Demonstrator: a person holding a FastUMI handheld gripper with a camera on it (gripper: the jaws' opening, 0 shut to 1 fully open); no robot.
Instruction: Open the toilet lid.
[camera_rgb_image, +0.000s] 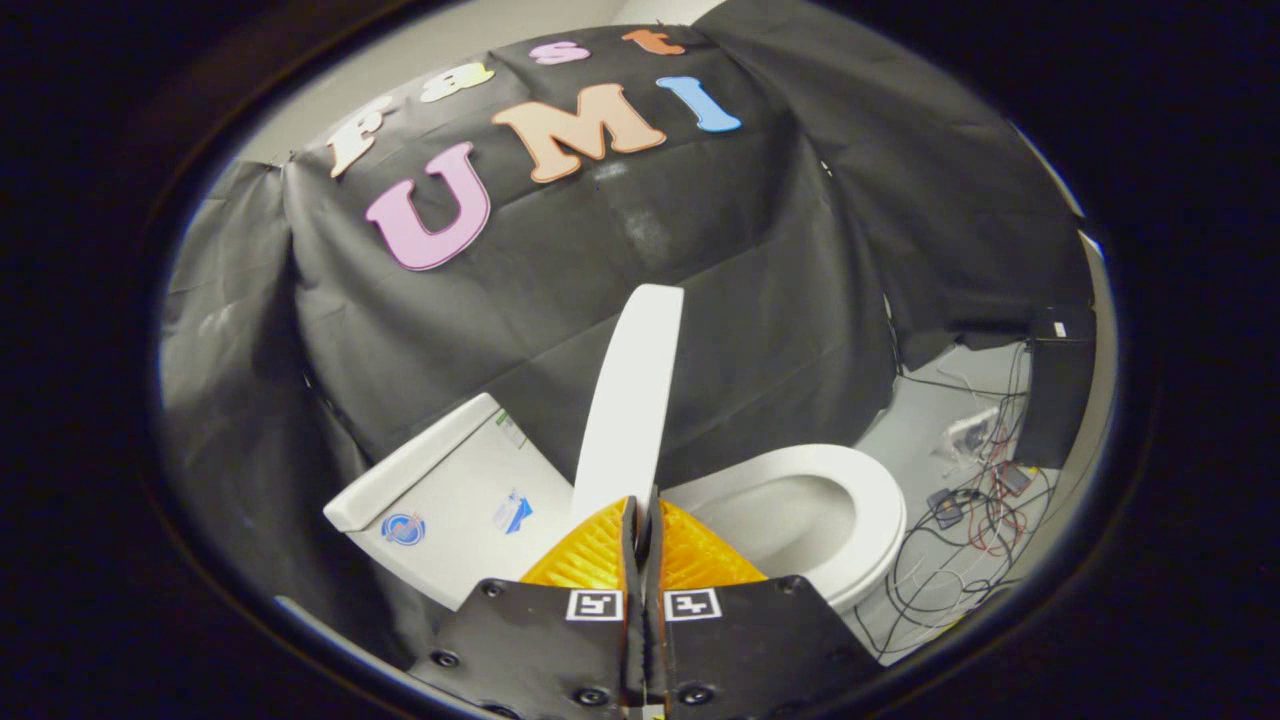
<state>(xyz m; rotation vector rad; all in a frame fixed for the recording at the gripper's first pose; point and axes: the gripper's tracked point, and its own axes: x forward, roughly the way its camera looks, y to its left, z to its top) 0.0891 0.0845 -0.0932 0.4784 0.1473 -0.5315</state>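
One toilet in the booth, seen from the side: one white tank (450, 490) to the left of the fingers, one white seat ring (868, 500) over the bowl to the right. One white toilet lid (632, 400) stands raised, edge-on, roughly upright, rising just ahead of the fingertips between tank and seat. Gripper (640, 515) is narrow: the two fingers lie nearly together with a thin slit between them, and the lid's lower edge sits right at their tips; whether they pinch it cannot be told. Judgement: the lid looks close to fully open but does not clearly rest on the tank. Risk: if let go short of its balance point it could drop back onto the seat; pushed too hard it could knock the tank. One tangle of cables (965, 530) with small electronics lies on the floor beyond the seat, well apart from the gripper.
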